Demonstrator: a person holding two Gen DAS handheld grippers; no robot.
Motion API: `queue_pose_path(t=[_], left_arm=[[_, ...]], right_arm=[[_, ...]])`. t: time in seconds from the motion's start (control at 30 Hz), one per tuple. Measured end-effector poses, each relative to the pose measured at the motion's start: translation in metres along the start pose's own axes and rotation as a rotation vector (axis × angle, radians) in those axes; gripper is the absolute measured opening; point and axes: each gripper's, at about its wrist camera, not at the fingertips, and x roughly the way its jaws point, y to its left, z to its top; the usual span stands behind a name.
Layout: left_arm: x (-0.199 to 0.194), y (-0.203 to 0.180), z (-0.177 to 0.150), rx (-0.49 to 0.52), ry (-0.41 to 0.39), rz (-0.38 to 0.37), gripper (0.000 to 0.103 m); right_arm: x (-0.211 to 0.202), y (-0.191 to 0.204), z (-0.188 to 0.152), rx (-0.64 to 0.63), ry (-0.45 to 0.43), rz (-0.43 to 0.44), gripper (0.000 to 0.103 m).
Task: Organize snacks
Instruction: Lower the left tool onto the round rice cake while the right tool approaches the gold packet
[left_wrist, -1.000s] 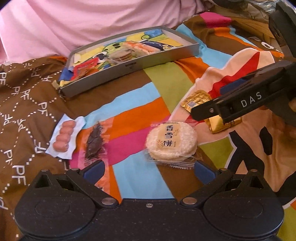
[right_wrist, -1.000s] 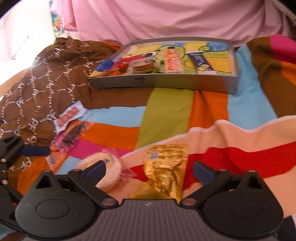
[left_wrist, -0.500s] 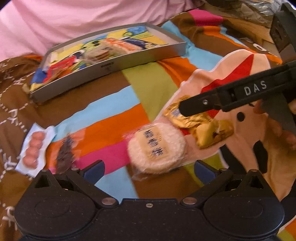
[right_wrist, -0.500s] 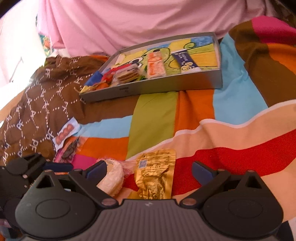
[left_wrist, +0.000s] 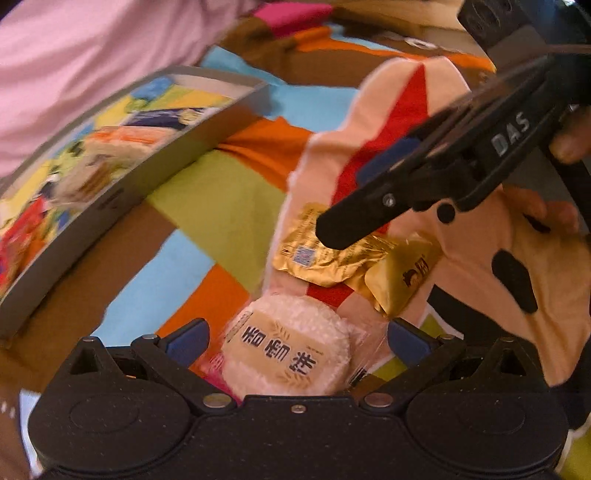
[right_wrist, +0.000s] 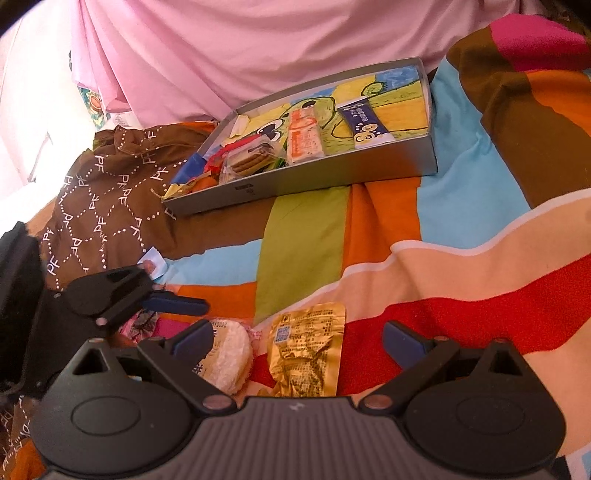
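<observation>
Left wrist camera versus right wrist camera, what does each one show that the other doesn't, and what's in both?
Only the left wrist view shows a second gold packet tucked under the first, and the label on the round rice cracker. Only the right wrist view shows the tray's contents sharply: a blue bar, an orange-and-white bar, a cookie pack. Both show the grey tray, the cracker, the gold packet, and both grippers open: left gripper, right gripper.

In the right wrist view, the rice cracker (right_wrist: 227, 360) lies just at 9 o'clock of the foil packet (right_wrist: 306, 349) on the blanket (right_wrist: 461, 266), with the snack-holding tray (right_wrist: 306, 181) well beyond at 12 o'clock.
</observation>
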Motion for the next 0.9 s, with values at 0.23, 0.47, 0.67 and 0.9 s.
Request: queue_pose_path(t=[0.23,0.47,0.67,0.9], left_arm=[[0.017,0.026,0.003,-0.092,0.064,-0.139,0.102],[-0.001,0.028,-0.017,-0.258,0.073,-0.135,0.095],[-0.034,0.022,-0.050,-0.507,0.101,0.023,0.086],[-0.060,0.012,-0.077,-0.617,0.076,0.114,0.086]], right_arm=[[0.002,-0.002,0.000,-0.003,0.008,0.002,0.100],[0.001,-0.002,0.000,0.000,0.009,0.002,0.100],[0.003,0.005,-0.003,-0.032,0.030,-0.025,0.100],[0.012,0.026,-0.018,-0.116,0.076,-0.117,0.099]])
